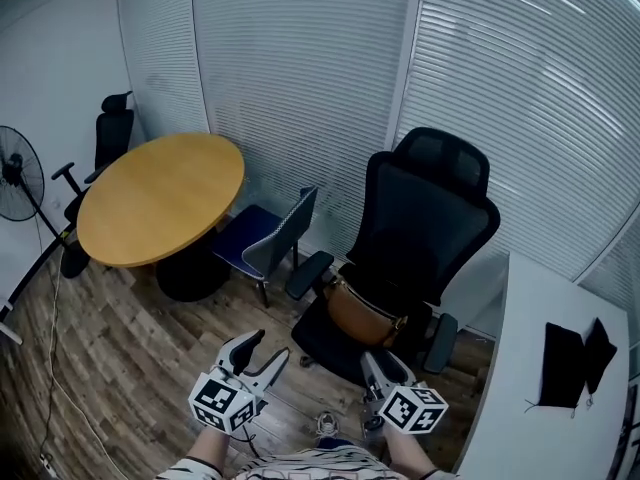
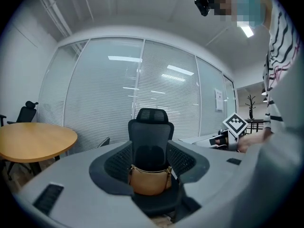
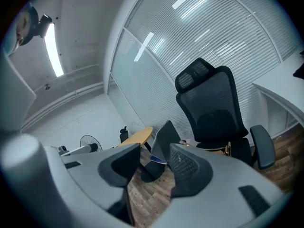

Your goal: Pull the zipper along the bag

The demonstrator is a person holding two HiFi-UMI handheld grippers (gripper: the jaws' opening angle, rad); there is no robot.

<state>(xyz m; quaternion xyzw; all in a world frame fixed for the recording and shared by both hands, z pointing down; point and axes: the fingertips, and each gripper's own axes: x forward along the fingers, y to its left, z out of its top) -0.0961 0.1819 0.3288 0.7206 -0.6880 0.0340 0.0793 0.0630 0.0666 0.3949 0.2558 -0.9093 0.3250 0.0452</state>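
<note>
A tan leather bag (image 1: 362,313) lies on the seat of a black mesh office chair (image 1: 425,218). Both grippers hang in the air in front of the chair, apart from the bag. My left gripper (image 1: 262,353) is open and empty; in the left gripper view the bag (image 2: 149,179) shows far off between the spread jaws of my left gripper (image 2: 149,163). My right gripper (image 1: 385,368) is open too, with nothing between its fingers. In the right gripper view my right gripper (image 3: 154,163) points left of the chair (image 3: 213,108), and only an edge of the bag (image 3: 216,149) shows.
A round wooden table (image 1: 160,198) stands at the left, with a blue chair (image 1: 265,243) beside it. A fan (image 1: 18,173) and another black chair (image 1: 110,133) are at the far left. A white desk (image 1: 540,368) with black items (image 1: 575,363) is at the right. Blinds line the back wall.
</note>
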